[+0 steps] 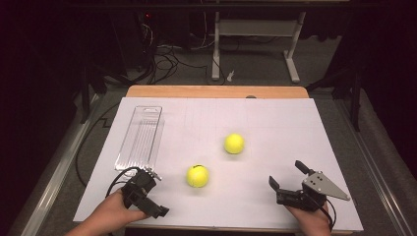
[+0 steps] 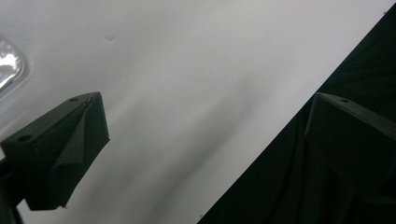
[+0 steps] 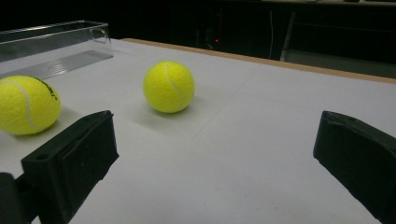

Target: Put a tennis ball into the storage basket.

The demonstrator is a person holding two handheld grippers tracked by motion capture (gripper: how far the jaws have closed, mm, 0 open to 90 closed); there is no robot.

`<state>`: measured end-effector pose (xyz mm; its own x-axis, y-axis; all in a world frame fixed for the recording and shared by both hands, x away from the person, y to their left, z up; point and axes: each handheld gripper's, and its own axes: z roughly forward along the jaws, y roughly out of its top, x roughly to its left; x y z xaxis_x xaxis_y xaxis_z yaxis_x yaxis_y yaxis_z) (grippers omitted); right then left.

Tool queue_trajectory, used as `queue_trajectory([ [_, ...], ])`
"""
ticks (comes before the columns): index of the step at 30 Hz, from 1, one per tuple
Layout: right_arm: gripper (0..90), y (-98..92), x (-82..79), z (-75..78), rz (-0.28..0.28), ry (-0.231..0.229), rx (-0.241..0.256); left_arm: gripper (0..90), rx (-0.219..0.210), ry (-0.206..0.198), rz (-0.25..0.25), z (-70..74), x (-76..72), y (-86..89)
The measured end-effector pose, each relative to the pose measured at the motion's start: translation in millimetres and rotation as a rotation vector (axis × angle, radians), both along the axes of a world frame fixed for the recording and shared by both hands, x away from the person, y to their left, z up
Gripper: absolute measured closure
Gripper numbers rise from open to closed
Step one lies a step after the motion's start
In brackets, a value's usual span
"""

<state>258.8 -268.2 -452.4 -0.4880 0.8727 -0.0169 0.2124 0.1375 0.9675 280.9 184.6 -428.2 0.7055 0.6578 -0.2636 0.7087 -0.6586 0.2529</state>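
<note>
Two yellow tennis balls lie on the white table sheet (image 1: 280, 123): the nearer ball (image 1: 197, 176) (image 3: 25, 105) and the farther ball (image 1: 234, 143) (image 3: 168, 87). A clear plastic tray (image 1: 140, 137) (image 3: 51, 42) lies empty on the left, and its corner (image 2: 9, 65) shows in the left gripper view. My left gripper (image 1: 156, 192) (image 2: 205, 140) is open at the table's front left edge, left of the nearer ball, holding nothing. My right gripper (image 1: 287, 174) (image 3: 215, 154) is open at the front right, facing both balls from a distance.
The wooden table edge (image 1: 216, 91) runs along the back. Beyond it are cables (image 1: 162, 61) on the floor and a white desk frame (image 1: 255, 34). The front table edge cuts diagonally across the left gripper view, dark beyond it.
</note>
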Motion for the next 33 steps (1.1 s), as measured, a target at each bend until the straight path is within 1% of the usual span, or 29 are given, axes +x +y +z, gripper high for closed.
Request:
queue_trajectory([
  [3, 0.1, 0.2, -0.1, 0.0, 0.002, -0.001, -0.001, 0.7, 0.006, -0.01, -0.007, 0.6, 0.6, -5.4],
  [10, 0.1, -0.3, 0.0, 0.1, 0.002, -0.003, 0.0, 0.7, -0.005, -0.025, -0.029, 2.9, 2.4, -18.3],
  [19, 0.1, -0.5, -1.5, 0.7, 0.002, -0.004, 0.005, 0.6, -0.031, -0.037, -0.045, 4.6, 7.3, -33.0],
  [20, 0.1, -0.8, -1.5, 0.7, 0.001, -0.004, 0.005, 0.7, -0.045, -0.041, -0.044, 6.2, 8.8, -35.3],
  [23, 0.1, -1.8, -1.2, 0.5, -0.001, -0.003, 0.008, 0.7, -0.054, -0.048, -0.051, 8.6, 10.0, -39.7],
  [26, 0.1, -2.0, -1.1, 0.5, 0.0, -0.003, 0.008, 0.7, -0.055, -0.048, -0.056, 9.9, 10.8, -43.1],
  [28, 0.1, -2.0, -1.1, 0.7, 0.0, -0.004, 0.007, 0.6, -0.047, -0.051, -0.065, 11.5, 12.1, -46.7],
  [33, 0.1, -1.8, -1.2, 0.9, 0.001, -0.005, 0.007, 0.6, -0.05, -0.051, -0.068, 15.3, 16.4, -50.7],
])
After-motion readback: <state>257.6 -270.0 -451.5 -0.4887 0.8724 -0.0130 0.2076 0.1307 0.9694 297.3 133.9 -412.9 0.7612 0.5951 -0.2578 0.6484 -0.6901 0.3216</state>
